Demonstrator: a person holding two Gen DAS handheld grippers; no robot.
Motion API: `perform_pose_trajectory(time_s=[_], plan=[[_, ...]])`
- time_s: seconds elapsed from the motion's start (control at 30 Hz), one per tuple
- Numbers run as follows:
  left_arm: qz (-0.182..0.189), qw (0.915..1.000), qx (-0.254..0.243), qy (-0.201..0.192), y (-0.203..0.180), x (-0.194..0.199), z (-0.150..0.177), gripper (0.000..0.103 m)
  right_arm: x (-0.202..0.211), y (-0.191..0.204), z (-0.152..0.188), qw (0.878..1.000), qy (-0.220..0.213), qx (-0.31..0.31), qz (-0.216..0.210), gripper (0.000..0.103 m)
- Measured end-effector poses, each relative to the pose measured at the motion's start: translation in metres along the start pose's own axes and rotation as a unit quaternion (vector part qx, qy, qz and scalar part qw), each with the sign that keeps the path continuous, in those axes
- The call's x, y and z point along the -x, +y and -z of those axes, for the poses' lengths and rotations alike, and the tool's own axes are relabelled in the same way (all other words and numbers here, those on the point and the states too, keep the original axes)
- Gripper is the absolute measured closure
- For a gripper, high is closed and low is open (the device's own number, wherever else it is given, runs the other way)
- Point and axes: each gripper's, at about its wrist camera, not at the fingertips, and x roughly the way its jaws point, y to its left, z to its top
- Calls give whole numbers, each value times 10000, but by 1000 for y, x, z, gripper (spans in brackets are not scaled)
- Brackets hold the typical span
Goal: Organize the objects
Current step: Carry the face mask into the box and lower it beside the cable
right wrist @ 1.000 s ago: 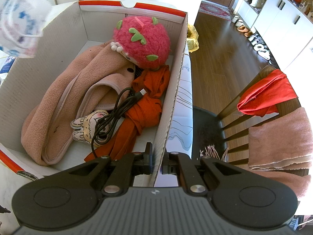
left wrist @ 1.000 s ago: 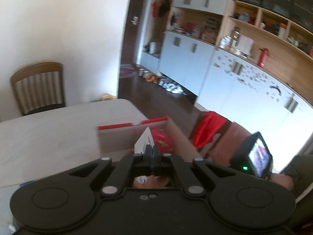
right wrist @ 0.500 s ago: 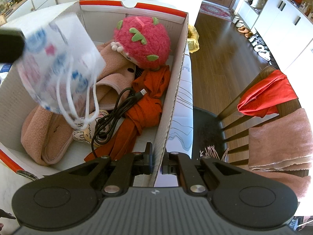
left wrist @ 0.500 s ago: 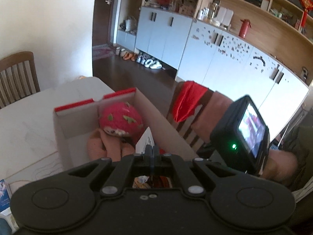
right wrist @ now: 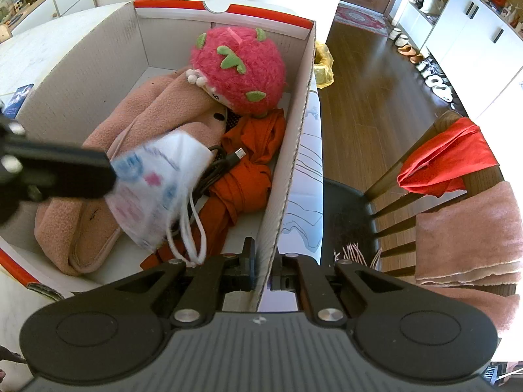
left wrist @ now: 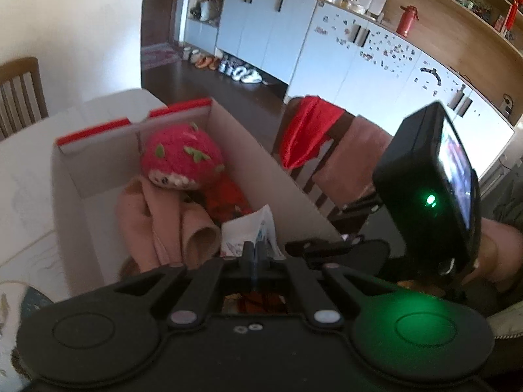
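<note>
The left claw (left wrist: 252, 249) is pressed together on a face mask (left wrist: 251, 228), white with blue and pink print, and from the right wrist view that claw (right wrist: 109, 170) reaches in from the left edge of the frame with the mask (right wrist: 157, 189) dangling over the middle of the cardboard box (right wrist: 287, 150), its white ear loops hanging down toward the lower centre. The right claw (right wrist: 261, 261) sits at the bottom centre of its own view, pinching the near right wall of the box, one finger inside and one outside. Under the mask lies a pink fleece garment (right wrist: 130, 130) spread along the left half of the box, and a black cable (right wrist: 219, 166) with a USB plug rests on an orange cloth (right wrist: 248, 163) bunched against the right wall. A pink strawberry plush (right wrist: 238, 68) with green spots fills the far end, toward the upper centre. The box has red trim along its top edges and stands on a pale surface (right wrist: 39, 49) that shows in the upper left. On the right of the frame a wooden chair (right wrist: 421, 150) carries a red cloth (right wrist: 447, 160) and a pink towel (right wrist: 467, 228) over its back, above dark wood flooring (right wrist: 369, 75). White cabinets (left wrist: 353, 58) run along the wall in the upper part of the left wrist view.
</note>
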Motion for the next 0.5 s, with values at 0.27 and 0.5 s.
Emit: perform_pose_trajectory(time_s=[0.27, 0.5], plan=[[321, 9978, 407, 425, 9, -24, 11, 103, 0, 0, 0, 10000, 0, 4, 1, 97], [417, 9950, 685, 599, 17, -35, 18, 93, 0, -1, 0, 10000, -1, 4, 1, 97]])
